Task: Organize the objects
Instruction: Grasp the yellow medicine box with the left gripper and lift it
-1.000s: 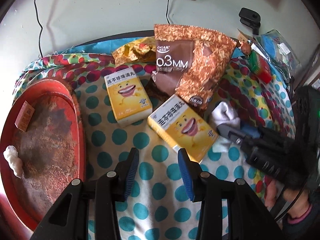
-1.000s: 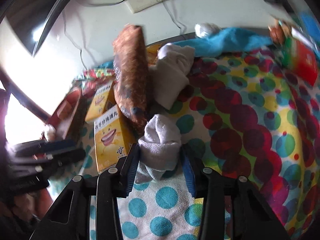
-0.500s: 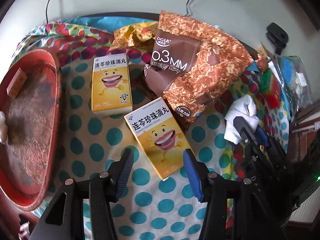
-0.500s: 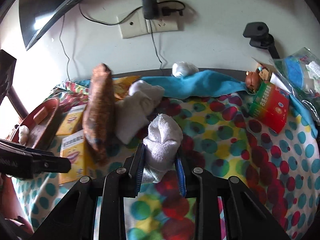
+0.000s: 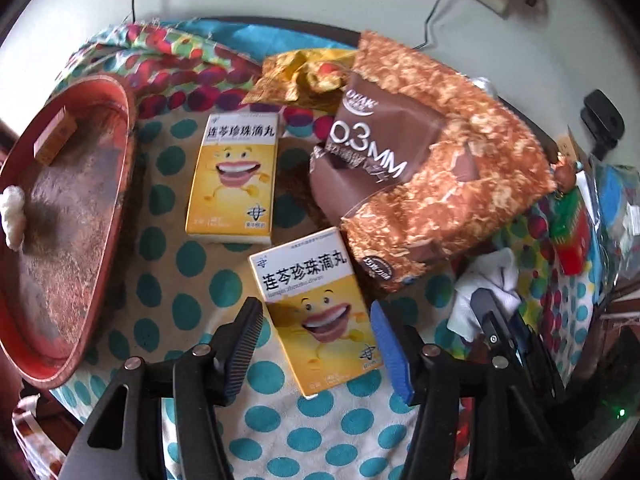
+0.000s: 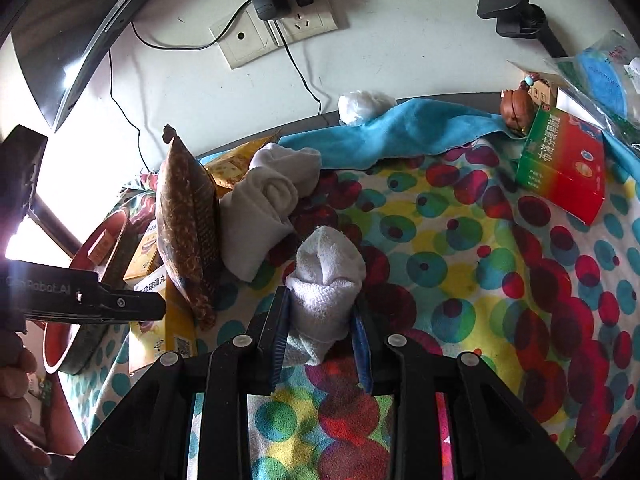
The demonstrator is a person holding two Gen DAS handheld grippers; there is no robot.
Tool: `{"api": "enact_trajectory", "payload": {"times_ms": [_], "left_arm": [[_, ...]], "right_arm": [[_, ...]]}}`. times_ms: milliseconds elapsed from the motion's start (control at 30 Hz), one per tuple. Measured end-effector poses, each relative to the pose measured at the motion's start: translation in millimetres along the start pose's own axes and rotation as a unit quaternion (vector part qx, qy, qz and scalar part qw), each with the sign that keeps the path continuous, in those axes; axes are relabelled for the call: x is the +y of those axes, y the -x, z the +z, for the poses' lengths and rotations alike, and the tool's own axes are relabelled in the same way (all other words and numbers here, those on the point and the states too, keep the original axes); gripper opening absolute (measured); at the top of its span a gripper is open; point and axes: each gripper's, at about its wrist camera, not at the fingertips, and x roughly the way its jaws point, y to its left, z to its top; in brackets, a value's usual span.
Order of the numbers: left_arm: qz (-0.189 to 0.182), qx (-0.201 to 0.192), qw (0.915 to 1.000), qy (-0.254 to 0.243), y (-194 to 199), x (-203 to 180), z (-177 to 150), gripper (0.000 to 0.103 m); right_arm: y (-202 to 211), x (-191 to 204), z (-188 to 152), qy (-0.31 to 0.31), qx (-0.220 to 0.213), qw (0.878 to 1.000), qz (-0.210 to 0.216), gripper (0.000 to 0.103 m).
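My left gripper (image 5: pixel 316 344) is open, its fingers either side of the near yellow medicine box (image 5: pixel 316 308) lying on the dotted cloth. A second yellow box (image 5: pixel 234 176) lies behind it. A brown snack bag (image 5: pixel 424 176) lies to the right. My right gripper (image 6: pixel 320 332) is shut on a rolled white sock (image 6: pixel 326 276) and holds it above the cloth. The sock and right gripper also show in the left wrist view (image 5: pixel 488 292). Another rolled white sock (image 6: pixel 268 208) rests beside the brown bag (image 6: pixel 186 224).
A red tray (image 5: pixel 120 184) with a small orange box (image 5: pixel 54 142) sits at the left. A green and red box (image 6: pixel 564 164) lies far right by a blue cloth (image 6: pixel 408 128). A yellow crumpled packet (image 5: pixel 304 76) lies behind the bag. Wall sockets and cables are behind.
My left gripper has moved forward so its fingers straddle the near yellow box. My right gripper has closed on the sock and lifted it off the cloth, turning to face the wall.
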Motion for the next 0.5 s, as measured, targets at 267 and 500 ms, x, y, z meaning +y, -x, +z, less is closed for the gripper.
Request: {"api": "enact_trajectory", "payload": {"times_ms": [267, 500], "left_arm": [[0.015, 0.003, 0.9999, 0.007, -11, -5, -1, 0.062], [0.014, -0.020, 0.9996, -0.015, -20, -3, -9, 0.064]], "right_arm": [[-2, 0, 0, 0.003, 0.004, 1.000, 0.000, 0.028], [-2, 0, -1, 0.005, 0.005, 1.000, -0.004, 0.029]]}}
